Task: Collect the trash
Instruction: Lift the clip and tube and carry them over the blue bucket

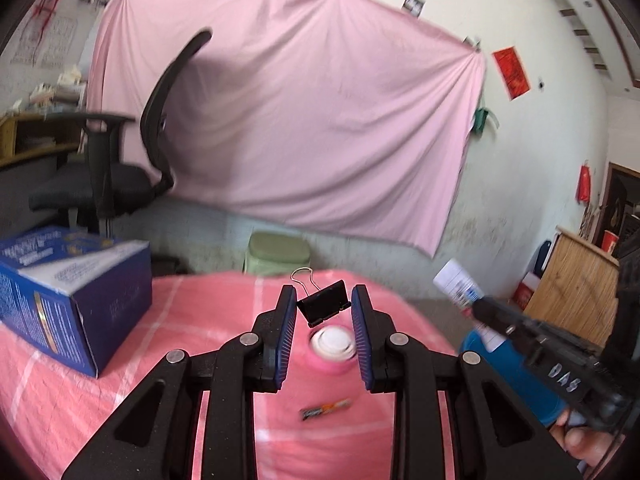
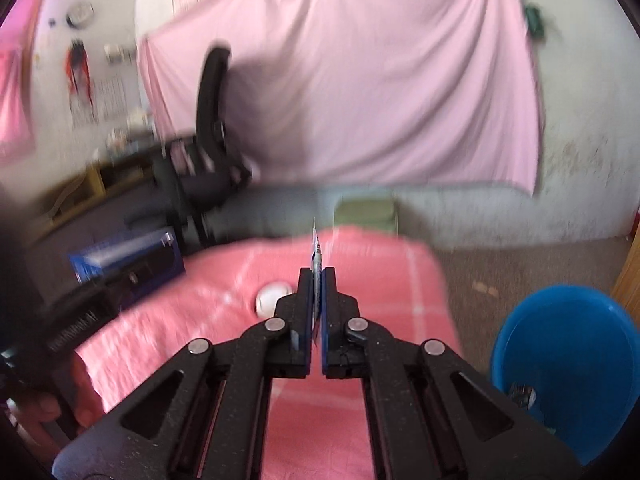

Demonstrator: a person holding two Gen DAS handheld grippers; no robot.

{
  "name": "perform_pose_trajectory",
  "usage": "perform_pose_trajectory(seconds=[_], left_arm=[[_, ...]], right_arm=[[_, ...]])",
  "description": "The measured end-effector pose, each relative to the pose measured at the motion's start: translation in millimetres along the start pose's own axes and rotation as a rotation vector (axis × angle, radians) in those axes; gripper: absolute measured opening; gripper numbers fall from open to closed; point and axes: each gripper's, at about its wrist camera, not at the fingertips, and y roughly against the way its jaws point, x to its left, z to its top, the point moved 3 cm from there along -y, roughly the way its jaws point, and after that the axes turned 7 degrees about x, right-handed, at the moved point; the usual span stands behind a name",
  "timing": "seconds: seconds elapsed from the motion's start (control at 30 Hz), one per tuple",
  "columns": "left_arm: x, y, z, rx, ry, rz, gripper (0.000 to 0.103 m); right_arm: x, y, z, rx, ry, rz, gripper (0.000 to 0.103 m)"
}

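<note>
Left wrist view: my left gripper [image 1: 324,304] pinches a black metal binder clip with wire handles [image 1: 322,303] between its blue ribbed pads [image 1: 285,340], above the pink checked cloth covering the table [image 1: 120,384]. The clip is caught only at the pad tips and sits tilted, so I judge it could twist out, because smooth painted steel gives the pads little purchase. Below it on the cloth lie a round white cap-like object [image 1: 333,343] and a small flat orange-and-black wrapper [image 1: 326,415], both not yet collected. A dark blue cardboard box [image 1: 72,300] lies tipped on the cloth at the left; its print is too blurred to read. At the right, my right gripper [image 1: 478,306] carries a white-and-blue printed sachet [image 1: 458,284]; the letters "DAS" are painted in white on its body.

Right wrist view: the right gripper [image 2: 318,280] is pressed together on the thin sachet [image 2: 317,252], seen edge-on and standing up from the tips. A floppy sachet held by one end may, I judge, swing or slide free on the way to the round blue plastic bin [image 2: 568,364] standing on the floor at the right, which already holds some scraps; a release short of its rim would drop it on the floor. The sachet's lettering is illegible.
</note>
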Motion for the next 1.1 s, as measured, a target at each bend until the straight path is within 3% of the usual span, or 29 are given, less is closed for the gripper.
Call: perform_pose_trajectory(seconds=[0.13, 0.3, 0.53, 0.77, 0.93, 1.1], left_arm=[[-24.9, 12.4, 12.3, -0.083, -0.036, -0.034, 0.024], [-61.7, 21.5, 26.0, -0.131, -0.061, -0.104, 0.024], [-132.1, 17.1, 37.3, -0.131, -0.161, -0.2, 0.024], [-198.7, -3.2, 34.6, -0.08, -0.228, -0.289, 0.024], [-236.2, -39.1, 23.0, 0.046, -0.234, -0.346, 0.024], [-261.6, -69.8, 6.7, 0.184, -0.209, -0.374, 0.024]], right_arm=[[-4.8, 38.1, 12.0, -0.183, 0.02, -0.047, 0.028], [-15.5, 74.4, 18.6, -0.331, 0.03, -0.128, 0.028], [-48.1, 116.7, 15.7, -0.424, -0.003, -0.233, 0.028], [-98.0, 138.4, 4.9, -0.395, -0.079, -0.316, 0.028], [-134.3, 141.4, -11.7, -0.329, -0.137, -0.356, 0.028], [-169.7, 132.2, -31.9, -0.203, -0.212, -0.392, 0.028]])
